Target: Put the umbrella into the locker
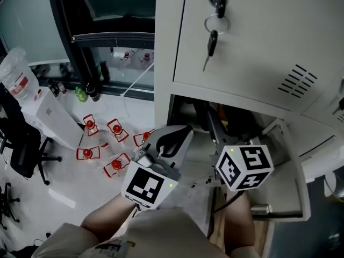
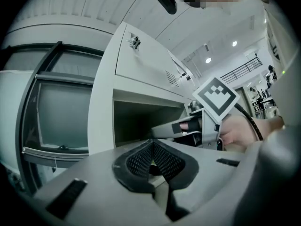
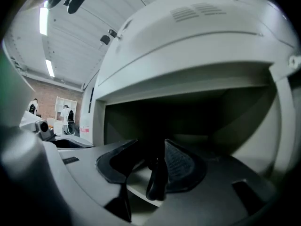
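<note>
The grey locker's lower compartment (image 1: 185, 109) stands open, its door (image 1: 293, 168) swung out to the right. Inside lies a dark long thing, probably the umbrella (image 1: 210, 120). My right gripper (image 3: 153, 161) points level into the opening with its jaws apart. A dark loop, likely the umbrella's strap (image 3: 157, 185), hangs between them beside the right-hand pad; no pad presses on it. The left gripper view shows that gripper (image 2: 162, 131) reaching into the compartment (image 2: 141, 119). My left gripper (image 2: 151, 161) is shut, pads meeting at the tip with nothing in them, and hovers left of the opening (image 1: 171, 137).
Above the open compartment is a closed locker door with keys (image 1: 213, 36) hanging from its lock. Several red-capped bottles (image 1: 107, 138) lie on the floor at the left, with a black office chair (image 1: 21, 149) and a plastic bag (image 1: 19, 79) further left.
</note>
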Demonstrator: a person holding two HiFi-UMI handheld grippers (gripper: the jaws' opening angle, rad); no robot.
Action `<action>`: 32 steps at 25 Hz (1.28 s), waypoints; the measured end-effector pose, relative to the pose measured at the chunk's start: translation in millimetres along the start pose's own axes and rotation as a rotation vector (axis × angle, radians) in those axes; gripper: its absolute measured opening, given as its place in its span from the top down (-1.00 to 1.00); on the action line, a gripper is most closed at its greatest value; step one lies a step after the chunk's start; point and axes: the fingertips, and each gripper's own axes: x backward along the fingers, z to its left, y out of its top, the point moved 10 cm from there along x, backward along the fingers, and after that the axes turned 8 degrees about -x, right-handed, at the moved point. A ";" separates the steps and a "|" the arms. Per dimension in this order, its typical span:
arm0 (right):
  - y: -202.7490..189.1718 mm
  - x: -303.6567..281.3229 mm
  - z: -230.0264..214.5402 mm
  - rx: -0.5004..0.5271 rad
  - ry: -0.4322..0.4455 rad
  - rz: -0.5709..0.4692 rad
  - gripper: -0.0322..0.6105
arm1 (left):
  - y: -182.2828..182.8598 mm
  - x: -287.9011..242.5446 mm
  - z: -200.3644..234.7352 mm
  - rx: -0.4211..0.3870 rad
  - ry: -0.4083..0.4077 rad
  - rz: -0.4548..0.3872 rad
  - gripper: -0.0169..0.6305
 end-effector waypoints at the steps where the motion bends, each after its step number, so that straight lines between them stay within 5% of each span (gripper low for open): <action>1: 2.8 4.8 2.5 0.003 0.011 -0.012 0.36 | 3.7 0.3 0.5 -0.004 -0.001 -0.009 0.92; 18: 21.5 83.9 9.5 0.037 0.026 -0.213 0.72 | 45.6 21.0 2.0 0.000 0.028 -0.080 0.92; 32: -3.2 114.7 6.4 -0.055 0.068 -0.217 0.87 | 34.0 36.8 -4.5 0.040 0.024 -0.084 0.92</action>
